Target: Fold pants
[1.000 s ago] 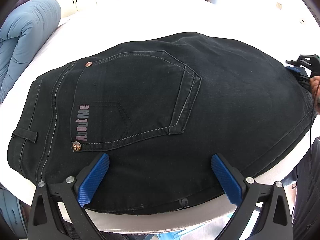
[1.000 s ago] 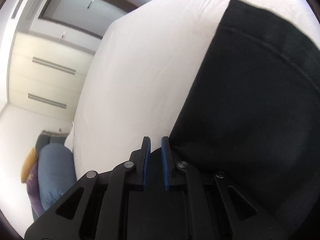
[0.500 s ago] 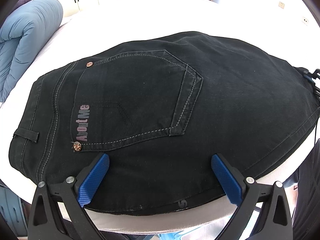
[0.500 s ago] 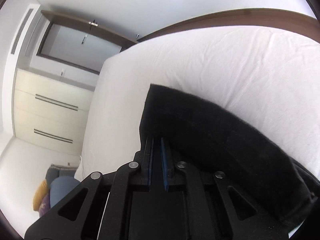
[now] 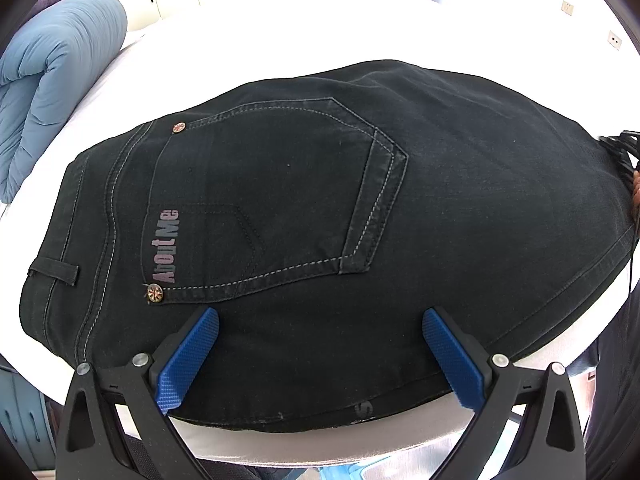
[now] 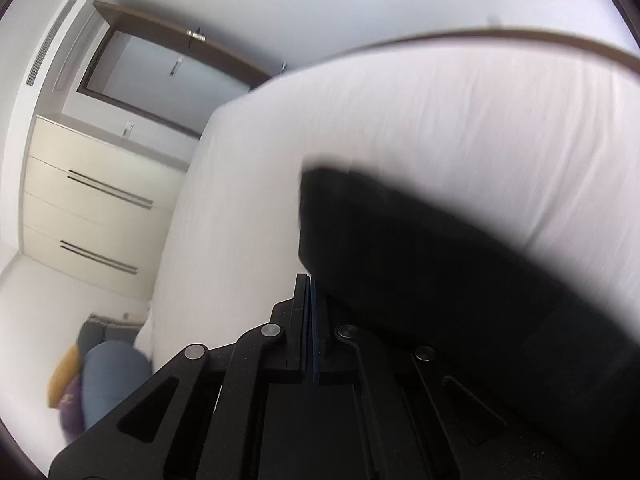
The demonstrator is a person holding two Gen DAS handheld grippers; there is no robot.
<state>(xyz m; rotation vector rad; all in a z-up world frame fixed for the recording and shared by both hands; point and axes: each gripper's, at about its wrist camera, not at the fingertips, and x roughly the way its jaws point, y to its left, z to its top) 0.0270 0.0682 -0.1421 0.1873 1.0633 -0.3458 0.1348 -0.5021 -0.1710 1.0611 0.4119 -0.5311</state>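
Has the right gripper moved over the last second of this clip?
Yes. The right gripper has swung up: the wardrobe and door sit more fully in its view, and the black pants fill less of it. Its jaws are now shut.

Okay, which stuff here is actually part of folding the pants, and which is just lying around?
Part of the job: black pants, left gripper, right gripper, white bed underneath.
Lying about: blue duvet, drawers, door.

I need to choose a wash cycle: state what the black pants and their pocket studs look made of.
Black pants: apparently cotton denim, matte, judging by the twill weave and pale contrast topstitching. Pocket studs: probably metal, coppery and shiny, with a stamped pattern.
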